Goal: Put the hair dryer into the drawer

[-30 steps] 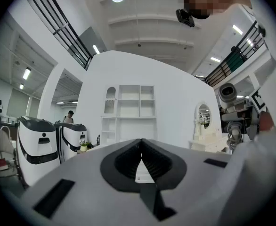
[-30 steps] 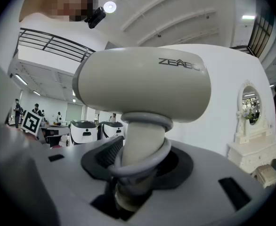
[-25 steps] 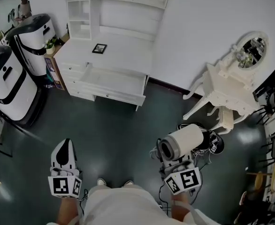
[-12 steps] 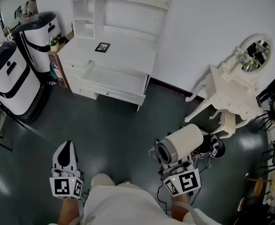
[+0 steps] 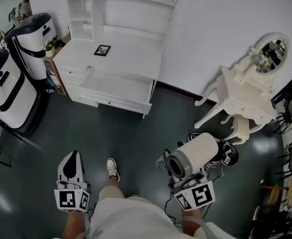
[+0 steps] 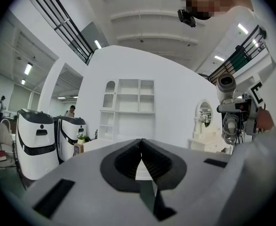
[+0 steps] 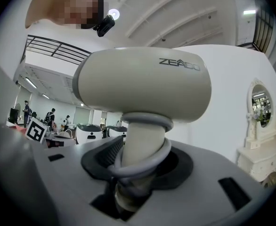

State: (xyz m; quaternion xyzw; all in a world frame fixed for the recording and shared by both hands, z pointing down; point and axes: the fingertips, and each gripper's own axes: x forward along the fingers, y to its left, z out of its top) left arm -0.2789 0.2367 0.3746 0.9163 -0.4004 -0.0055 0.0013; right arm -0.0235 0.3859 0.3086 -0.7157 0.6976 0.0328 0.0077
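My right gripper (image 5: 182, 176) is shut on the handle of a beige hair dryer (image 5: 193, 156), which stands upright in the jaws with its grey cord wound round the handle. In the right gripper view the hair dryer (image 7: 142, 84) fills the middle above the right gripper (image 7: 135, 173). At the lower left, my left gripper (image 5: 72, 157) is shut and holds nothing; its jaws meet in the left gripper view (image 6: 141, 145). The open drawer (image 5: 117, 88) sticks out of the white desk (image 5: 131, 54) across the dark floor, far ahead of both grippers.
Two white-and-black machines (image 5: 4, 91) stand at the left beside the desk. A white vanity table (image 5: 245, 101) with an oval mirror is at the right, with cables and dark gear (image 5: 228, 153) on the floor. A small picture frame (image 5: 102, 50) lies on the desk. A shoe (image 5: 112, 167) steps between the grippers.
The person has stepped: one shoe now reaches forward between the grippers. The left gripper has dropped slightly in the picture. The right gripper still grips the hair dryer.
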